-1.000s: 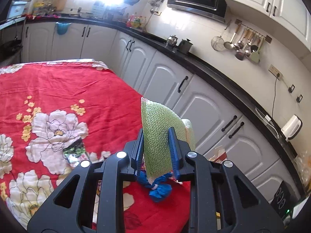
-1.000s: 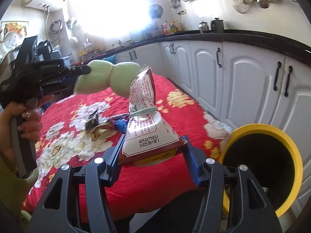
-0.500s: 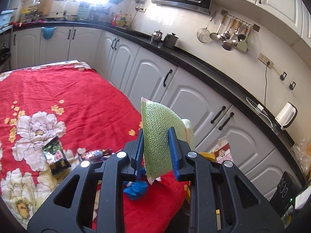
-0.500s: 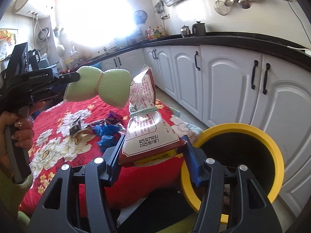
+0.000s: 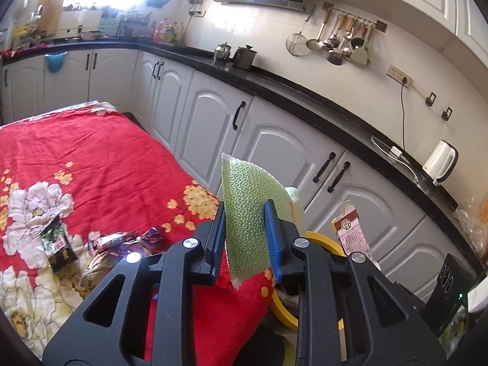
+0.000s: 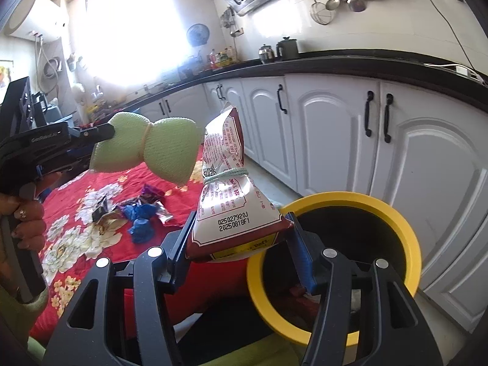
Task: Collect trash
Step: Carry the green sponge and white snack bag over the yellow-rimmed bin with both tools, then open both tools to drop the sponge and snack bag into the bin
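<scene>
My left gripper (image 5: 244, 244) is shut on a green mesh pouch (image 5: 248, 213), held in the air past the table's near corner; the pouch also shows in the right wrist view (image 6: 146, 152). My right gripper (image 6: 241, 238) is shut on a red and white snack bag (image 6: 231, 201), tied in the middle, held beside the rim of a yellow-rimmed bin (image 6: 396, 231). The bin's rim (image 5: 323, 239) and the bag's top (image 5: 350, 231) show past my left fingers. Several wrappers (image 5: 58, 244) lie on the red floral cloth (image 5: 91, 164).
Blue and purple wrappers (image 6: 143, 213) lie on the cloth near the table edge. White cabinets (image 6: 335, 134) under a black counter run along the right, close behind the bin. A kettle (image 5: 442, 161) stands on the counter.
Both grippers have moved with their loads off the table toward the bin. The bin's yellow rim now sits nearer and under the snack bag.
</scene>
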Action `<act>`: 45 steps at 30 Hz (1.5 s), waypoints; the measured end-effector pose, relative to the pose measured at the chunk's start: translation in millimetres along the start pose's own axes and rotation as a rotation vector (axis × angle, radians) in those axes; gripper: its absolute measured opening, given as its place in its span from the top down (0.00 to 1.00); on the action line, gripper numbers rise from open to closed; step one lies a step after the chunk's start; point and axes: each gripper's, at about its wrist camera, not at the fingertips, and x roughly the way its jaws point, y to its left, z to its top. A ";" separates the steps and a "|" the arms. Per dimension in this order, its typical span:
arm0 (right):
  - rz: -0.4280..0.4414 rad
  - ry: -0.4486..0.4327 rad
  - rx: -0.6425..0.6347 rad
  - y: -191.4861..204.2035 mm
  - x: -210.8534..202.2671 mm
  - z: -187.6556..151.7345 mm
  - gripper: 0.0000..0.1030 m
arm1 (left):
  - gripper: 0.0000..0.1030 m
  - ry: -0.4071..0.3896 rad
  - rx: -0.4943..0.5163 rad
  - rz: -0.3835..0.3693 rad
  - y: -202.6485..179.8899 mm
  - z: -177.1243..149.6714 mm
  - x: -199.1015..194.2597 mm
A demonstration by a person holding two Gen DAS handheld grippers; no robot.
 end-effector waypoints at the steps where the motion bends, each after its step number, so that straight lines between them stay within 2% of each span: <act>1: -0.005 -0.001 0.004 -2.0 -0.9 -0.2 0.48 | 0.83 0.000 0.004 -0.002 -2.0 -0.4 0.7; 18: -0.087 -0.013 0.074 -47.9 -12.9 -5.7 0.48 | 0.83 0.033 0.084 -0.045 -45.9 -17.2 28.7; 33: -0.166 0.012 0.144 -91.4 -10.4 -19.5 0.48 | 0.82 0.111 0.153 -0.084 -86.8 -44.9 67.0; 45: -0.191 0.059 0.190 -114.7 1.5 -31.5 0.47 | 0.82 0.183 0.189 -0.102 -107.2 -69.2 96.8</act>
